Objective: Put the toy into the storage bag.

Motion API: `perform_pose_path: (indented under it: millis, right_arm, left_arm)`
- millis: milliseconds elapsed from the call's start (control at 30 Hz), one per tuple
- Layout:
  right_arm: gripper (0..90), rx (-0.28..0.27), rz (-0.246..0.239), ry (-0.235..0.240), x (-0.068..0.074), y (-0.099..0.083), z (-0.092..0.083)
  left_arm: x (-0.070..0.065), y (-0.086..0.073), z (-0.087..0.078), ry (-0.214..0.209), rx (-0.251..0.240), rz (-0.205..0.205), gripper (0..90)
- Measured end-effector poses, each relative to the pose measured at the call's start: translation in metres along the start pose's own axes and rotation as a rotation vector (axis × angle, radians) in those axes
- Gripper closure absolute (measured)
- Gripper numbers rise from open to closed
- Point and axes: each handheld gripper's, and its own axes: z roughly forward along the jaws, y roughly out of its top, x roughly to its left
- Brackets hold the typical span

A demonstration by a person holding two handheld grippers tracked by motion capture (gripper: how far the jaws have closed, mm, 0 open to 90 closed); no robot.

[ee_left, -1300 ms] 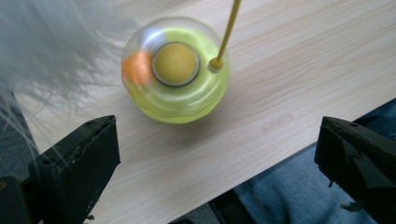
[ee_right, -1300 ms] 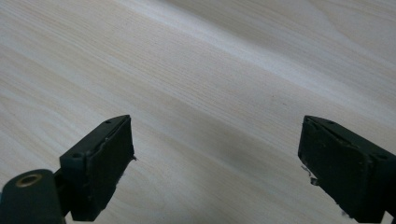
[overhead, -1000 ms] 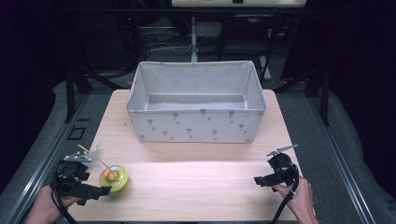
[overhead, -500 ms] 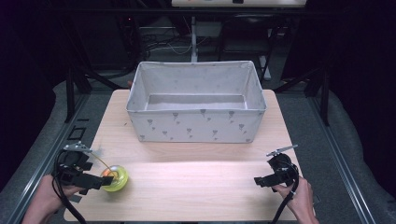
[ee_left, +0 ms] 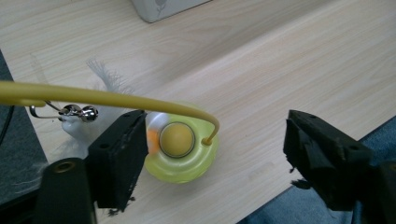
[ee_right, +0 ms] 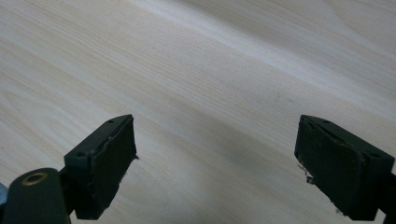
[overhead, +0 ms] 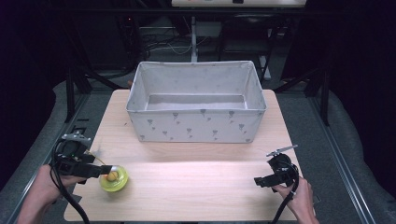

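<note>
A light wooden table (overhead: 196, 186) carries a grey fabric box (overhead: 196, 105) across its far half, leaving the whole near half as open board between the two hands. A round yellow-green toy (overhead: 113, 178) sits near the front left corner of the table, close to the left edge, well apart from the box. The left hand (overhead: 44, 184) comes in from the bottom left, holding the left claw (overhead: 100, 170) low and pointing right, its tip reaching over the toy. In the left gripper view the two black jaws stand wide apart with nothing clamped; the toy lies just beside the left jaw, nearer it than the other. The toy is a shallow ring-shaped dish with a dull yellow ball (ee_left: 177, 139) at its centre, a curved yellow wire (ee_left: 107, 97) rising from its rim, and a small metal bell (ee_left: 74, 110) with white feathers (ee_left: 100, 74) beside it. The right hand (overhead: 299, 198) rests near the front right corner, holding the right claw (overhead: 261, 181) pointing left; its jaws are also spread wide over bare wood.
</note>
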Motion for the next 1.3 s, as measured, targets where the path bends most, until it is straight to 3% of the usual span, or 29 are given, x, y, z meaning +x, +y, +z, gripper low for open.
perform_pose_path:
  millis: [167, 433, 800, 967, 1167, 1300]
  right_arm:
    - [12.6, 0.002, 0.001, 0.002, 0.000, 0.000, 0.000]
    - [13.1, 0.009, -0.006, 0.003, 0.000, 0.000, 0.000]
    - [13.2, 0.021, -0.012, -0.002, 0.000, 0.000, 0.000]
    - [13.3, 0.016, -0.007, 0.001, 0.000, 0.000, 0.000]
    - [13.3, 0.007, -0.010, 0.004, 0.000, -0.001, 0.000]
    - [13.3, 0.008, -0.011, 0.006, 0.000, -0.001, -0.001]
  left_arm:
    - [0.002, 0.006, -0.002, 0.012, 0.029, 0.011, 42.6]
    - [0.005, 0.013, 0.000, 0.024, 0.063, 0.023, 58.3]
    - [0.004, 0.015, -0.002, 0.031, 0.067, 0.016, 78.9]
    - [0.005, 0.017, -0.004, 0.039, 0.060, 0.017, 81.9]
    - [0.007, 0.019, 0.000, 0.035, 0.054, -0.012, 67.7]
    - [0.005, 0.021, 0.001, 0.027, 0.050, -0.007, 68.9]
